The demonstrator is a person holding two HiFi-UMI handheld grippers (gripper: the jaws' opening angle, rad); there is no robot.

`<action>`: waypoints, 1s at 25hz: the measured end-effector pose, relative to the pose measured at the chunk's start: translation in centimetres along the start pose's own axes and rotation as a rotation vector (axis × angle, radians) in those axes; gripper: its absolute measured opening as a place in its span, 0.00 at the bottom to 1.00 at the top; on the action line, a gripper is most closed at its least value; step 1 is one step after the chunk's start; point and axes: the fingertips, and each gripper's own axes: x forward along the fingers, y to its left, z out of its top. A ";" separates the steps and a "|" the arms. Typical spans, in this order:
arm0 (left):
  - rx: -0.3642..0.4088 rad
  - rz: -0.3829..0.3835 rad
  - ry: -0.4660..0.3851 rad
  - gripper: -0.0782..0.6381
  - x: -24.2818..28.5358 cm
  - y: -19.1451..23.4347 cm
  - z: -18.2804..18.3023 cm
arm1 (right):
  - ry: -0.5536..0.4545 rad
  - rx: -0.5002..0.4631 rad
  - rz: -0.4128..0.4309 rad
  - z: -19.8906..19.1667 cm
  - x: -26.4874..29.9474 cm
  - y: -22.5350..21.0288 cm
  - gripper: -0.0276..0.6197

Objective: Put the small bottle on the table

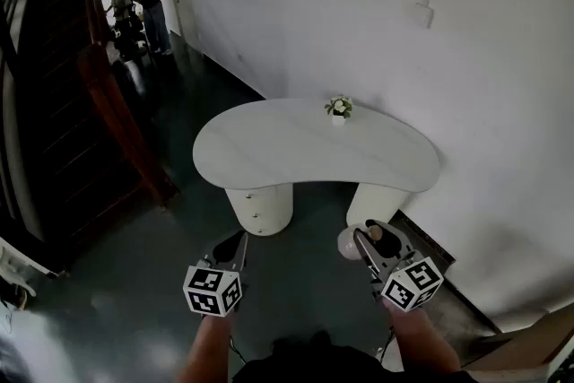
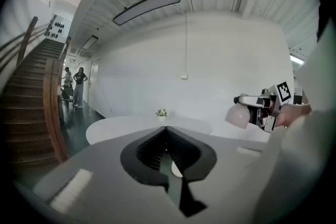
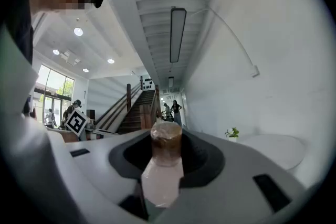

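Right claw [image 1: 369,239] clamps the small bottle [image 1: 349,243] in the air, short of the white table [image 1: 296,152].
Left claw [image 1: 229,248] is closed and empty. Dark floor [image 1: 300,282] lies between both claws and the table. A potted plant [image 1: 338,108] sits at the table's far edge, and a staircase [image 1: 90,76] rises at left.

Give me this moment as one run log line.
right hand-held gripper: shut on bottle | left hand-held gripper: shut, empty | table: ahead, plant on it | bottle: not yet placed
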 end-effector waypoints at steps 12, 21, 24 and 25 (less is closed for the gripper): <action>0.000 0.010 0.006 0.12 0.0 -1.2 -0.1 | -0.003 0.014 0.017 0.3 -0.8 -0.8 0.27; -0.010 0.032 -0.002 0.12 -0.1 -2.9 0.0 | -0.004 0.031 0.033 0.4 -2.0 -2.3 0.27; -0.013 0.041 -0.007 0.12 0.0 -3.4 -0.2 | 0.004 0.039 0.038 0.1 -2.4 -2.8 0.27; -0.014 0.042 -0.009 0.12 0.3 -3.5 -0.3 | 0.007 0.040 0.040 0.0 -2.4 -3.1 0.27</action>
